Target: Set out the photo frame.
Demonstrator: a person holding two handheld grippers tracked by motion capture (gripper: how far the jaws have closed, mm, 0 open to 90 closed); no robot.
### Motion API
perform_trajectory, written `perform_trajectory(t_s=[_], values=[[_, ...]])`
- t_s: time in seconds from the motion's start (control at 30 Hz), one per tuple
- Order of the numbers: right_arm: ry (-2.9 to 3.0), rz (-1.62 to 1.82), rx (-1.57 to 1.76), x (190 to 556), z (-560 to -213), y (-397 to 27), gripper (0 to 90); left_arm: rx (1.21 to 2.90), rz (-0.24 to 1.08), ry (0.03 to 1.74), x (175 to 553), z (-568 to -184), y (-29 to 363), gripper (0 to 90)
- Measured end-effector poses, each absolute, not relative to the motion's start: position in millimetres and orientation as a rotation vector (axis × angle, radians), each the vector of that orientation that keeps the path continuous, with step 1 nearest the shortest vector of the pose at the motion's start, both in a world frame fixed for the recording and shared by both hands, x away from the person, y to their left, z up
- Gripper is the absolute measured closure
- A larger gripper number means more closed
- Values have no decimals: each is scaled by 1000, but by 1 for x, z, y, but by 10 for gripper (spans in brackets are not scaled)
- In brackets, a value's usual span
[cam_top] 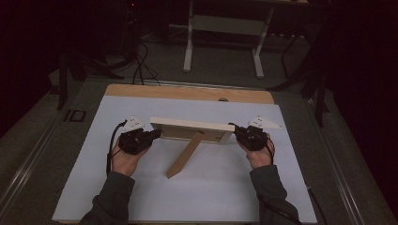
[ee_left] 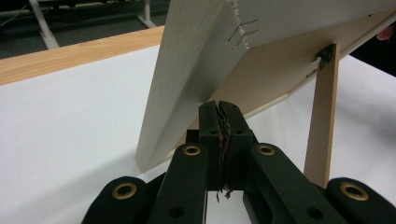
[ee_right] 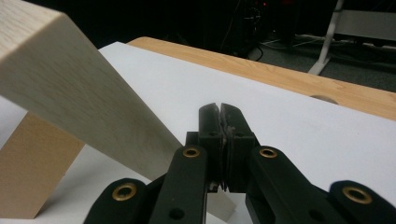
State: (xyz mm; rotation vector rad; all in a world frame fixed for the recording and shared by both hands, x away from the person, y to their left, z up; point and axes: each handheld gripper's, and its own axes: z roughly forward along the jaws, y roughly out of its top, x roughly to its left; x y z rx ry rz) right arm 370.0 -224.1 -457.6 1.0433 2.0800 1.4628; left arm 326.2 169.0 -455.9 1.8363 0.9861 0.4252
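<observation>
A pale wooden picture frame (cam_top: 191,124) stands on the white table top (cam_top: 141,187) with its back towards me, propped on a tan easel leg (cam_top: 184,158). My left gripper (cam_top: 157,134) is at the frame's left end and my right gripper (cam_top: 234,131) at its right end. In the left gripper view the left gripper (ee_left: 219,105) is shut, its tips against the frame's (ee_left: 196,60) lower side edge, with the leg (ee_left: 322,126) to the right. In the right gripper view the right gripper (ee_right: 220,108) is shut and empty, just beside the frame's edge (ee_right: 70,88).
A strip of bare wooden table (cam_top: 187,92) runs along the far side of the white sheet. Beyond it, on the dark floor, stand a white-legged desk frame (cam_top: 225,28) and black cables (cam_top: 141,65). Dark stands flank the table.
</observation>
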Motion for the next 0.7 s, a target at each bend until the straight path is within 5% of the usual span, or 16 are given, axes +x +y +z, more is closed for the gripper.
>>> perform_trajectory(t_s=[0.7], values=[[2105,1471,1027,372,-453,-219,876,1847,430,993,333,-453,171,900]])
